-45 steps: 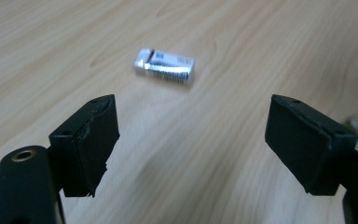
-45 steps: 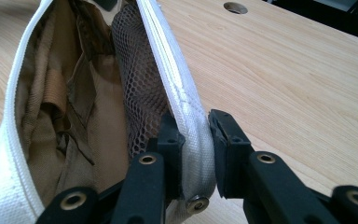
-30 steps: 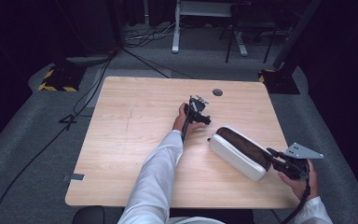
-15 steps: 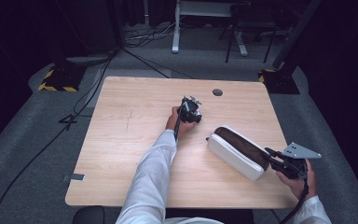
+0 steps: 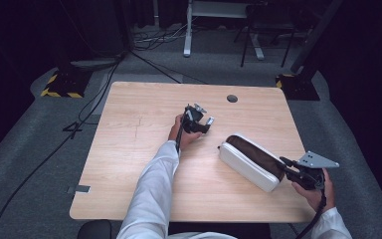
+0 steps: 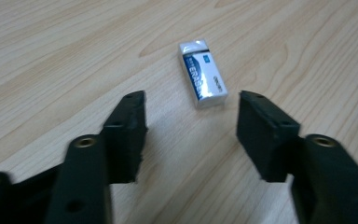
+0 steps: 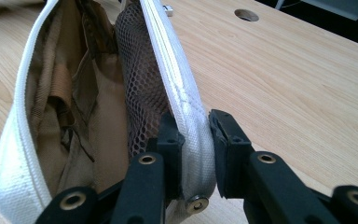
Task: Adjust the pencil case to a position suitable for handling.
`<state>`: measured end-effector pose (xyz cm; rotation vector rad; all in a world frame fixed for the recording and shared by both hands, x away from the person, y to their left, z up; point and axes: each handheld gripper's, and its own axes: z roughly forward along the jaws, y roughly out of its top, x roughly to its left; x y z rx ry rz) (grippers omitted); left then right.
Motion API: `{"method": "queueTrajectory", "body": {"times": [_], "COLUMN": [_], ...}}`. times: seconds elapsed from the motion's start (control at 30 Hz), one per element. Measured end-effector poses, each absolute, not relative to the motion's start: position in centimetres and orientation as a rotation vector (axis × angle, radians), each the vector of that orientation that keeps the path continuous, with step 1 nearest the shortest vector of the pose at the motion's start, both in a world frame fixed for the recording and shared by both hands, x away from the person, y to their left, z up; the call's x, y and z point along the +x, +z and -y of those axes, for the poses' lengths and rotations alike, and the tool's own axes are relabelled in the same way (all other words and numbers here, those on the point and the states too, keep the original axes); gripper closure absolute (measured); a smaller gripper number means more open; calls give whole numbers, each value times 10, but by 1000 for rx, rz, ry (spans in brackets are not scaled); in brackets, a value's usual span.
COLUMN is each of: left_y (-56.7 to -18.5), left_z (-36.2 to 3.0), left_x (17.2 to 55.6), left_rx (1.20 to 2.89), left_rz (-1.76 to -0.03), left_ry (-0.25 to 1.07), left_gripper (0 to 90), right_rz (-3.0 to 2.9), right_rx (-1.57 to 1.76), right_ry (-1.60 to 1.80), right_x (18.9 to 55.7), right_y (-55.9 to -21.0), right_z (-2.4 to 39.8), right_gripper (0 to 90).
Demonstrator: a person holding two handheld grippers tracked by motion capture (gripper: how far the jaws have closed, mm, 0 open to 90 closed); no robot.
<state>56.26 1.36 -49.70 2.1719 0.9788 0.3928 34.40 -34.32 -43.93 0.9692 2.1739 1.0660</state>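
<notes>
Light wooden table (image 5: 129, 164) with a round cable hole (image 5: 232, 98) — yellow-black striped base (image 5: 59, 85) beyond.

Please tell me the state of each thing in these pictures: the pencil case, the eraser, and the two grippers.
Pencil case: unzipped, lying on the table, one wall pinched.
Eraser: flat on the table, in its sleeve, free, ahead of the left fingers.
Left gripper: open, holding nothing; its jaws have just been opening.
Right gripper: shut on the pencil case's white wall.
Table: bare wood, with a round cable hole.

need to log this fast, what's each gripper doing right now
Left gripper: open, jaws just opening, the eraser lies ahead of them, untouched.
Right gripper: shut on the rim of the open pencil case.
</notes>
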Motion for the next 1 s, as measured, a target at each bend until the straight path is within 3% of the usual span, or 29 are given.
{"method": "queueTrajectory", "body": {"times": [0.1,0.23,0.33,0.43,0.5,0.73,1.0], "left_y": [-499,-501,-501,-500,-500,-499,-500], "left_z": [-4,6,10,9,7,-10,-62], "left_x": [565,569,570,571,569,554,508], "left_rx": [2163,2164,2154,2155,2169,2206,2222], "left_rz": [-997,-1015,-1002,-971,-944,-864,-784], "left_ry": [407,410,405,399,390,332,287], "left_gripper": [288,311,406,640,720,725,725], "right_rz": [-2173,-2174,-2173,-2174,-2172,-2171,-2184], "right_rx": [969,966,963,966,964,962,955], "right_ry": [1072,1076,1078,1078,1079,1081,1090], "right_x": [345,344,345,345,345,345,351], "right_y": [-440,-440,-441,-441,-441,-441,-441], "right_z": [344,344,344,345,345,344,335], "right_gripper": [747,747,748,748,748,748,748]}}
